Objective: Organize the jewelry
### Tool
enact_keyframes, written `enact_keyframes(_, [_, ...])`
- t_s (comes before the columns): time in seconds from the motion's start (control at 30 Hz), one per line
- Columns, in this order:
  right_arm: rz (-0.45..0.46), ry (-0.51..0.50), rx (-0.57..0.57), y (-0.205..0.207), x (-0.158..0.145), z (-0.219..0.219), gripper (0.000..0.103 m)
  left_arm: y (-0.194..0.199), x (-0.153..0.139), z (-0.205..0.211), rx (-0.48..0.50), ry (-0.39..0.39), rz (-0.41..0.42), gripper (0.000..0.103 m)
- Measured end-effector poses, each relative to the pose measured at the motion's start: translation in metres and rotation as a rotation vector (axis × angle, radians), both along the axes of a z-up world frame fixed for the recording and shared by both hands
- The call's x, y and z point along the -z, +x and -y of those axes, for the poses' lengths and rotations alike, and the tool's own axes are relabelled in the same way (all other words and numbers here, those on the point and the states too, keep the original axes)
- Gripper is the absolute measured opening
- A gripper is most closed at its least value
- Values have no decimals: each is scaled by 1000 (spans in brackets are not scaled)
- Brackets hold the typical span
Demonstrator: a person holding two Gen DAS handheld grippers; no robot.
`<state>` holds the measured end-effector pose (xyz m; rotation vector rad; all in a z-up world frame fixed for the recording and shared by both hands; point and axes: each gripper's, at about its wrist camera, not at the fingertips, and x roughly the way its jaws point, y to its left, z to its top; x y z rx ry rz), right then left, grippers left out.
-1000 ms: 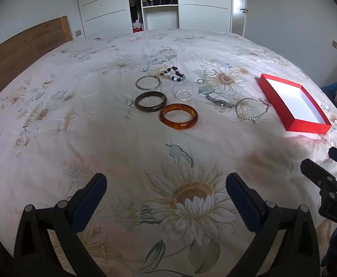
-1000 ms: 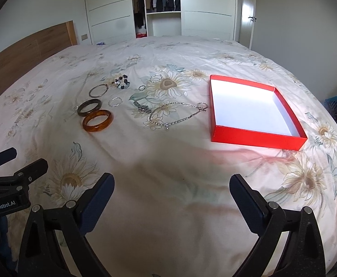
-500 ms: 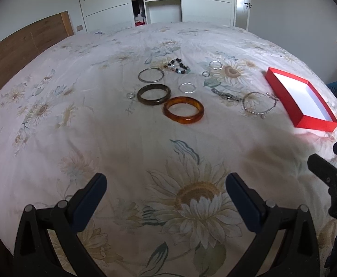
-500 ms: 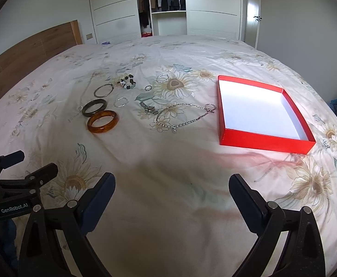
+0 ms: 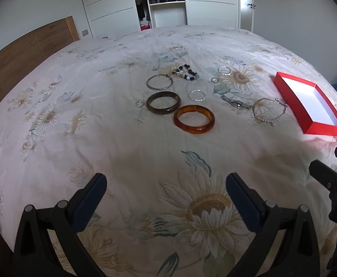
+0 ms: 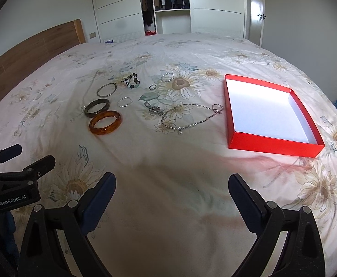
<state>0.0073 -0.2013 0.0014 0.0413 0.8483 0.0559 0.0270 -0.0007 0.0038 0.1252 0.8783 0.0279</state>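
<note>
While every piece of jewelry lies loose on the floral bedspread [image 5: 127,152], none of it is inside the red box [image 6: 274,146], whose white floor shows bare. Nearest the cameras is the amber bangle [image 5: 194,119], touching or nearly touching the dark bangle [image 5: 163,102] behind it. Farther back sit a thin silver bangle [image 5: 159,82] and a beaded bracelet [image 5: 187,72], with small silver rings scattered around them. Between the bangles and the box lie a bunched metal bracelet [image 6: 154,109] and a rhinestone necklace [image 6: 189,117].

From the right wrist the box is seen nearly whole and close, and the necklace spreads into a long loop with its clasp end near the box's left wall. From the left wrist the box [image 5: 307,102] is squeezed to the right edge and the necklace [image 5: 269,113] looks like a small ring, but the bangles sit near the centre.

Both claws hang above the bedspread well short of the jewelry. The left gripper [image 5: 166,184] has its jaws spread wide, holding nothing; the right gripper [image 6: 172,184] is likewise spread and empty. Each view catches the other tool at its edge. Beyond the bed stand a wooden headboard [image 5: 25,50] and a white wardrobe [image 6: 168,7] with clothes hanging inside.
</note>
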Motion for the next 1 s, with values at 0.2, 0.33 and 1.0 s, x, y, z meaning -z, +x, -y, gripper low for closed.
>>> enact_keyframes(0.2, [-4,8,-7,8,1,0,97,9,3,3,13,11,-20,103])
enact_keyframes(0.33, [-11,8,-19,16,2,-1,97,15,5,2,15,7,-25,103])
enact_keyframes(1.0, [-109,64,-17,85,34,2,96,70,38,-16,12,-161,-124,103])
